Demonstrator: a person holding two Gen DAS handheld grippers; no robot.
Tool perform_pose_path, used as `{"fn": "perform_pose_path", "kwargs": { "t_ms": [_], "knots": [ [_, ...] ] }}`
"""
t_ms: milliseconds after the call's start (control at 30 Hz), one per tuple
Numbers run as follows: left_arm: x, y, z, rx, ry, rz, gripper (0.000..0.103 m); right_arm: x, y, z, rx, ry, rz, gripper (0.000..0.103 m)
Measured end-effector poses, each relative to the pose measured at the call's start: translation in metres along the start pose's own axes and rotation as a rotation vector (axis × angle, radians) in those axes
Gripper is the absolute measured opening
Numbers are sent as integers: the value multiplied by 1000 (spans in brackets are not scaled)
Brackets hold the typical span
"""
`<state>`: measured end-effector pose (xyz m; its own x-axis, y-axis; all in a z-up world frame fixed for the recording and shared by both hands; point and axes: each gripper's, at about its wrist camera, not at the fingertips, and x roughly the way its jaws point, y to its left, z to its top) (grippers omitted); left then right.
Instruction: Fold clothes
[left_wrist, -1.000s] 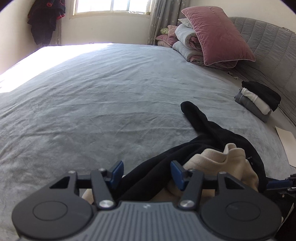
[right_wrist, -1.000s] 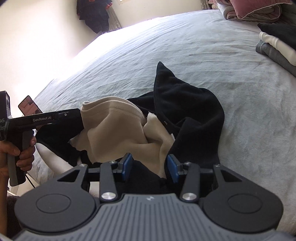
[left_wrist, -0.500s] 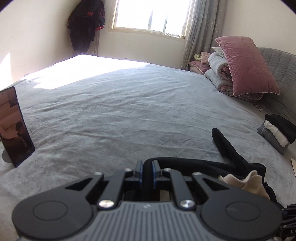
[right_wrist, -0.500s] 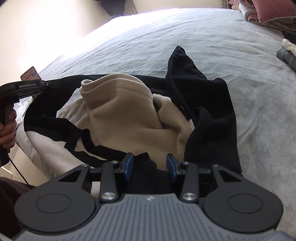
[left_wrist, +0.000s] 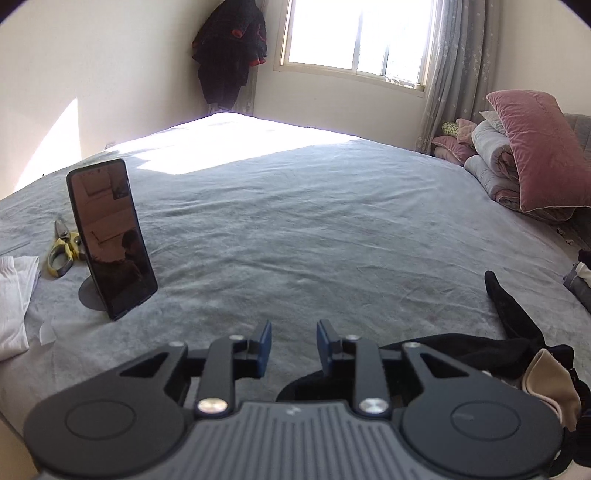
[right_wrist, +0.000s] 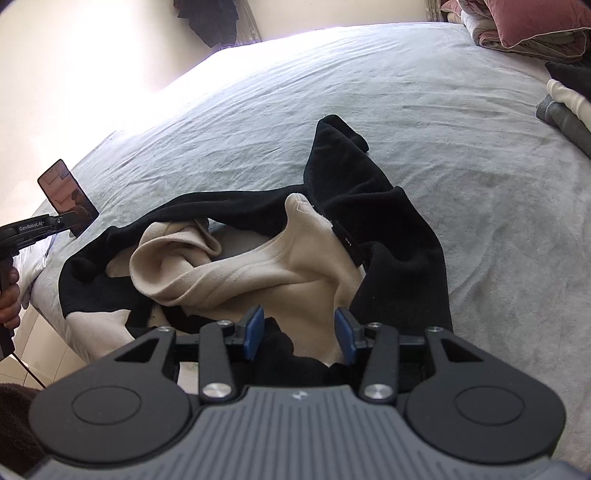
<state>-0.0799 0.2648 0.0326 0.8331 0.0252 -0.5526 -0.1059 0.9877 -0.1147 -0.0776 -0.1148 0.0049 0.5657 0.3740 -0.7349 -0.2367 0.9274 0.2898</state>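
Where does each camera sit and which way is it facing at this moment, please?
Left wrist: sits on the left gripper, looking across the bed toward the window; its own jaws show, opening with nothing between them.
Right wrist: sits on the right gripper, looking down at the garment; its open jaws show, and a hand holding the left gripper at the left edge.
Shared: phone, garment, bed, pillow.

Both wrist cameras sit low over the bed (left_wrist: 295, 229), facing forward; both views share the phone (left_wrist: 110, 240).
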Motion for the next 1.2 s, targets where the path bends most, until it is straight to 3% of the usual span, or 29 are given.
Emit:
{"fn": "perform_pose_path", "kwargs": {
  "t_ms": [100, 233, 333, 467, 500, 633, 800, 900, 1000, 1100, 1167, 1200],
  "knots": [
    [0, -17, 1, 57, -7, -121, 46, 0, 2, -1, -11, 10, 8, 49],
    [15, -48, -8, 214, 39, -202, 50, 5, 10, -7, -53, 35, 18, 51],
    [30, -69, -17, 314, 97, -203, 55, 8, 17, -10, -90, 39, 12, 54],
    [46, -85, -27, 388, 146, -174, 56, 4, 18, -6, -106, 10, -10, 54],
    [49, -85, -28, 384, 148, -163, 53, 2, 14, -3, -95, -3, -22, 55],
    [62, -81, -27, 324, 188, -104, 14, -4, -3, 10, -45, -59, -80, 55],
    [56, -58, -12, 211, 121, 24, 2, 2, -26, 15, -6, -78, -177, 55],
    [48, -39, -2, 182, 52, 167, 1, 9, -38, 12, 9, -81, -218, 55],
    [46, -13, 4, 131, 47, 265, 1, 14, -51, 8, 47, -72, -226, 54],
    [48, 12, 6, 28, 105, 160, 3, 17, -60, 6, 85, -59, -213, 41],
    [49, 13, 3, 6, 127, 80, 16, 16, -62, 6, 98, -63, -211, 41],
    [50, 10, 1, 11, 135, 42, 34, 16, -62, 7, 103, -64, -208, 41]
  ]
}}
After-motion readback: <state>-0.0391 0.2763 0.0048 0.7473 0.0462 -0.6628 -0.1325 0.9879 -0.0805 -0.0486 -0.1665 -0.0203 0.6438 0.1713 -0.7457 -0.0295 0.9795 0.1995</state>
